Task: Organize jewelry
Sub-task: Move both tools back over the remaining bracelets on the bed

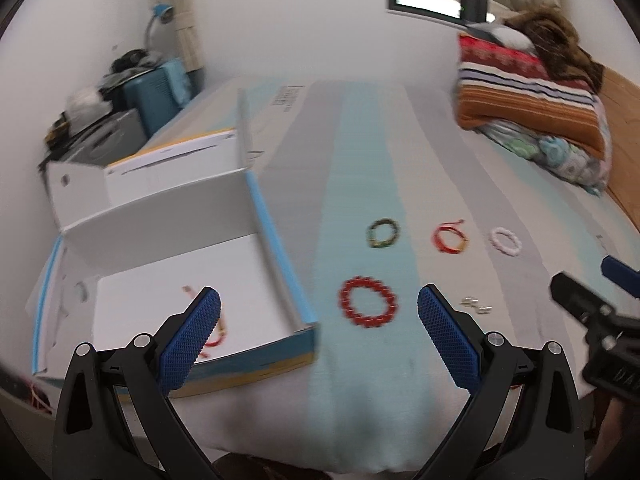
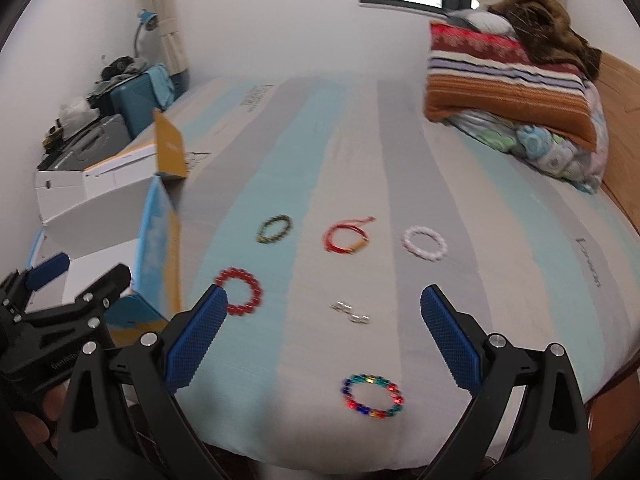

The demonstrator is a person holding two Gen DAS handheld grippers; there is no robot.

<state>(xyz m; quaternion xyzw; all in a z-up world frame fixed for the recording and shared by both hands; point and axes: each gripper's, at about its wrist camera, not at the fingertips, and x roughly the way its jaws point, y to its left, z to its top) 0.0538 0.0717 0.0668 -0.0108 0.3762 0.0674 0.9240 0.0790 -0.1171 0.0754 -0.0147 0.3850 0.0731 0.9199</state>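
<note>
Bracelets lie on the striped bed sheet: a red beaded one [image 1: 368,307] [image 2: 239,296], a dark green one [image 1: 383,233] [image 2: 274,229], a red cord one [image 1: 450,237] [image 2: 347,236], a white one [image 1: 505,241] [image 2: 425,243], a multicolour one [image 2: 373,396], and small silver pieces [image 1: 476,306] [image 2: 351,313]. An open white box [image 1: 256,240] with blue sides holds a red-and-yellow cord piece [image 1: 218,334]. My left gripper [image 1: 318,312] is open and empty, between box and red beaded bracelet. My right gripper [image 2: 323,308] is open and empty above the silver pieces.
Folded striped blankets [image 2: 508,92] and a brown fur item lie at the back right by a wooden bed frame [image 2: 616,128]. A blue suitcase [image 2: 132,104], a lamp and clutter stand at the left wall. A second white box [image 1: 168,160] sits behind the open one.
</note>
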